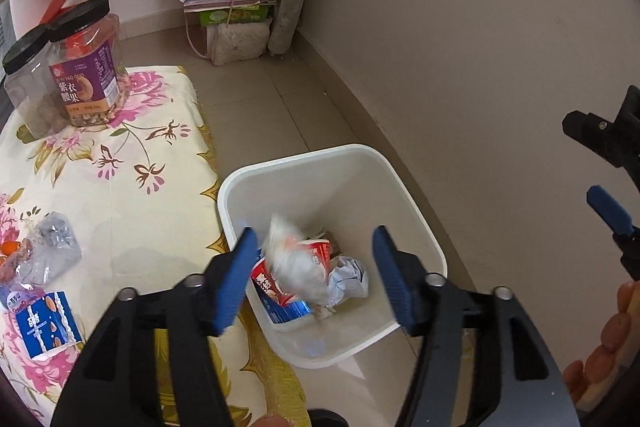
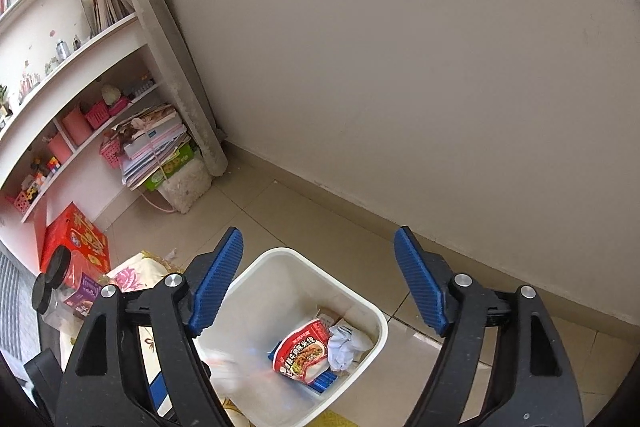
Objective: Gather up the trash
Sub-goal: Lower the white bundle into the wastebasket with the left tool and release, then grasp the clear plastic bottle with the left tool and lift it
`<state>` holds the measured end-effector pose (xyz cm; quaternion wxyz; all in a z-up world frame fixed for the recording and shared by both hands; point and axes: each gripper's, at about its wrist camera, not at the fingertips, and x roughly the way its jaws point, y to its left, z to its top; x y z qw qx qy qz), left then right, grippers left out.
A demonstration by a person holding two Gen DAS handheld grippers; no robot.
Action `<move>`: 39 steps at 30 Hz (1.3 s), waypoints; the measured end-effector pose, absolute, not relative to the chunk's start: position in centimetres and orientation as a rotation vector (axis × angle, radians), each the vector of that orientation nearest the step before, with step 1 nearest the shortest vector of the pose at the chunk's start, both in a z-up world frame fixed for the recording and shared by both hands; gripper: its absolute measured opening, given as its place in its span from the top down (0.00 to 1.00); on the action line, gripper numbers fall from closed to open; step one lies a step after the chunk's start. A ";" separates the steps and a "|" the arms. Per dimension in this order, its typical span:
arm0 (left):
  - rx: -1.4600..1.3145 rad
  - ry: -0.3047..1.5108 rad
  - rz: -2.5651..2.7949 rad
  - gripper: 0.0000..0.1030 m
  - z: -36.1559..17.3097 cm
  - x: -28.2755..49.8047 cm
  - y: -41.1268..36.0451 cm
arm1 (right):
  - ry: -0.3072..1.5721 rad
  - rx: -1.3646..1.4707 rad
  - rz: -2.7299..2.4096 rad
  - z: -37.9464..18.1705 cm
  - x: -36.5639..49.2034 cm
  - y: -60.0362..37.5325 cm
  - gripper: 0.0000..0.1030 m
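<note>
Hovering over the white, rounded-square plastic trash bin (image 1: 400,187), the left hand-held gripper (image 1: 316,279) has its ribbed blue pads spread wide and empty; a blurred white wrapper (image 1: 292,259) sits between them above a glossy red noodle packet (image 1: 316,255) and crumpled paper (image 1: 350,277). The right hand-held gripper (image 2: 318,283) is equally wide, empty. A crushed clear bottle (image 1: 48,255) and blue carton (image 1: 46,323) lie on the floral tabletop (image 1: 132,211).

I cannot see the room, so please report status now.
Left gripper open over white bin, blurred wrapper falling in. Right gripper open, empty. Blue carton remains on table. Nothing blocking.
</note>
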<state>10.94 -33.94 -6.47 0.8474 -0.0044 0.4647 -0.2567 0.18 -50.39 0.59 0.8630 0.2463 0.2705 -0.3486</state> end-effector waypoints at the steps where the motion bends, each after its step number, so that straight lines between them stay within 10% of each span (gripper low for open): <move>1: -0.004 0.976 -0.541 0.39 -6.4 10.9 -33.9 | 0.565 0.514 -0.732 0.6 0.2 -50.3 0.25; 39: 0.332 1.041 -0.157 0.36 -11.2 17.5 -17.0 | 0.714 0.251 -0.523 -1.2 8.7 -34.9 0.07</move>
